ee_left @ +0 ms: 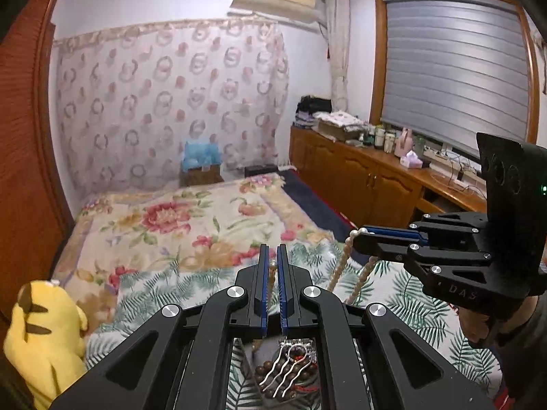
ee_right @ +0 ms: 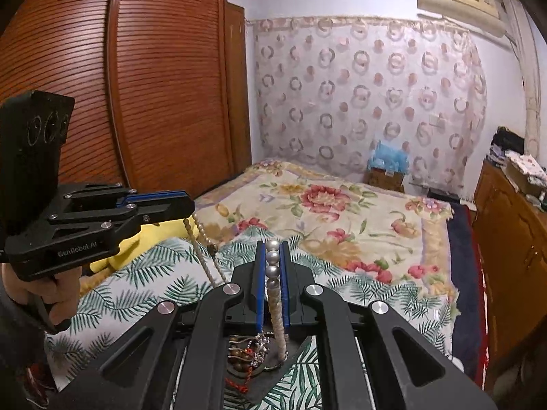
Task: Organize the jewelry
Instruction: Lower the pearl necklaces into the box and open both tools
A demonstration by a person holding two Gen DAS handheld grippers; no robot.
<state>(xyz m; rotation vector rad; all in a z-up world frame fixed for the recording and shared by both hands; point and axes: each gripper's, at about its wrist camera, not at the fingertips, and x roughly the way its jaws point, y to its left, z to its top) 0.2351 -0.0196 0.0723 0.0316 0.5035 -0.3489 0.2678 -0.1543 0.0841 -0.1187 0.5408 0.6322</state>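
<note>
A pearl necklace [ee_right: 272, 266] is held up above the bed between both grippers. My right gripper [ee_right: 272, 249] is shut on one part of it, pearls showing between the blue pads. My left gripper [ee_left: 272, 256] is shut on another part; a strand shows between its fingers [ee_left: 272, 275]. Loose loops hang between them [ee_left: 345, 263] [ee_right: 201, 249]. Below lies a pile of jewelry: a silver hair comb [ee_left: 290, 365], brown wooden beads [ee_left: 270, 372] and red cord [ee_right: 246, 358] on a grey tray [ee_right: 273, 365].
A bed with a fern-print cloth [ee_right: 143, 294] and floral blanket [ee_left: 191, 225]. A yellow plush toy [ee_left: 41, 335] at the left. A wooden cabinet [ee_left: 369, 177] with bottles stands right, a wooden wardrobe [ee_right: 154, 85] left.
</note>
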